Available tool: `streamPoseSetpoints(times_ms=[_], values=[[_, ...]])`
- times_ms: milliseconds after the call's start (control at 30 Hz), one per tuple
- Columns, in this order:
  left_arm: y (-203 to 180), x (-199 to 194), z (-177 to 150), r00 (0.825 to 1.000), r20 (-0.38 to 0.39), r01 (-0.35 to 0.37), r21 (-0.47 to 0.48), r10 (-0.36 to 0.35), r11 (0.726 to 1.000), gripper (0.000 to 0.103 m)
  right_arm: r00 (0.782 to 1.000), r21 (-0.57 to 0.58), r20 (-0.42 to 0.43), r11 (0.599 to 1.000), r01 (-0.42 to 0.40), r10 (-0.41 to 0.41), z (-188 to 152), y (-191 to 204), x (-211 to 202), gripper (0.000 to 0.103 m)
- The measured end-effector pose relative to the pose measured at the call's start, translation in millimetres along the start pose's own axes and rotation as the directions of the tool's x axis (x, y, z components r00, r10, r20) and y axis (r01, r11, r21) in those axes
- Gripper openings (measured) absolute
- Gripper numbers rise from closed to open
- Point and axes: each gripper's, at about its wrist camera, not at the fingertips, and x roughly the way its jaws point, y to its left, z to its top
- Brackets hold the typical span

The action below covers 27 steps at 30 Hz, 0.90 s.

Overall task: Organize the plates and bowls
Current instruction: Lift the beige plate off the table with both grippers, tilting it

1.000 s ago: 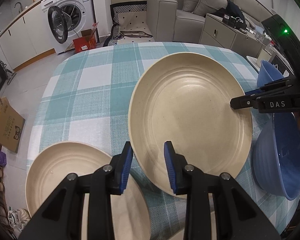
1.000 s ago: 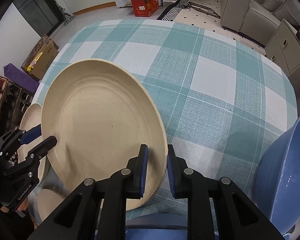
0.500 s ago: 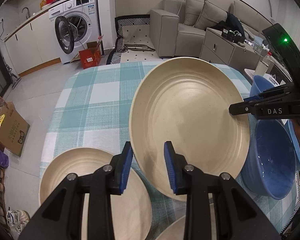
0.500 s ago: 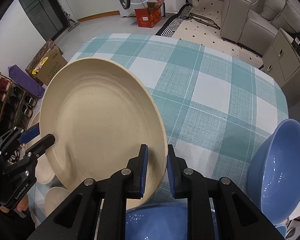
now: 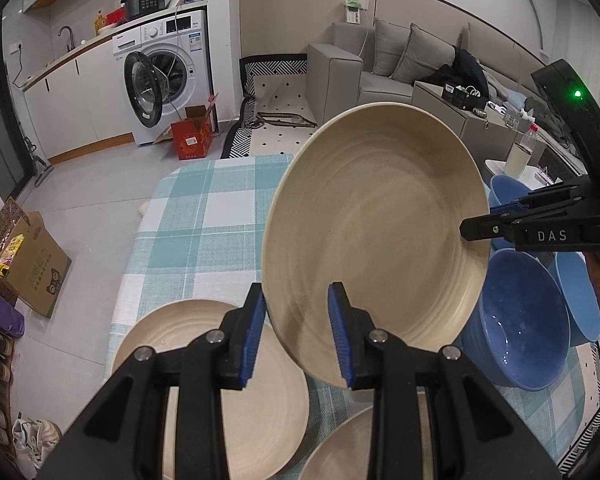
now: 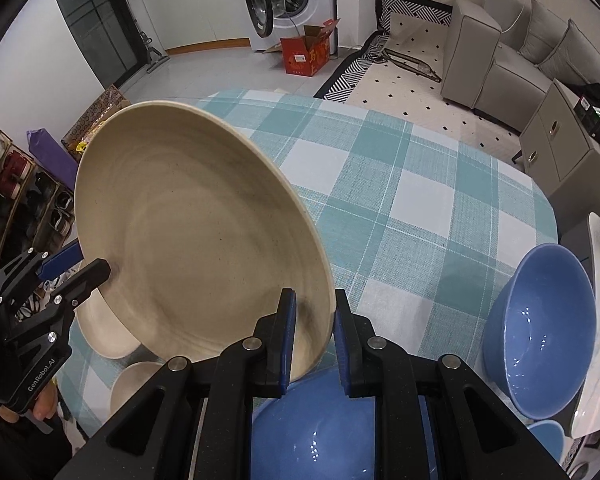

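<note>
Beige plate [image 5: 376,216] aloft, gripped by left gripper [image 5: 296,336] and right gripper [image 6: 314,340]

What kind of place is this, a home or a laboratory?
Most likely a home, an open living and kitchen space. A washing machine stands under a counter with a tap, a grey sofa lines the far wall, and the checked table holds plates and bowls.
</note>
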Motion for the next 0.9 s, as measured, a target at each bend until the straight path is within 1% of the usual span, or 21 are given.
streamPoseSetpoints(times_ms=[467, 900], values=[[5, -41, -14, 0.999, 0.045, -0.003, -0.005, 0.003, 1.0, 0.03, 0.999, -0.04, 0.034, 0.999, -0.002, 0.003, -14, 21, -34, 0.018], [2, -72, -36, 0.997, 0.071, -0.019, -0.005, 0.019, 1.0, 0.03, 0.997, -0.067, 0.072, 0.998, -0.014, 0.019, -41, 38, -59, 0.018]])
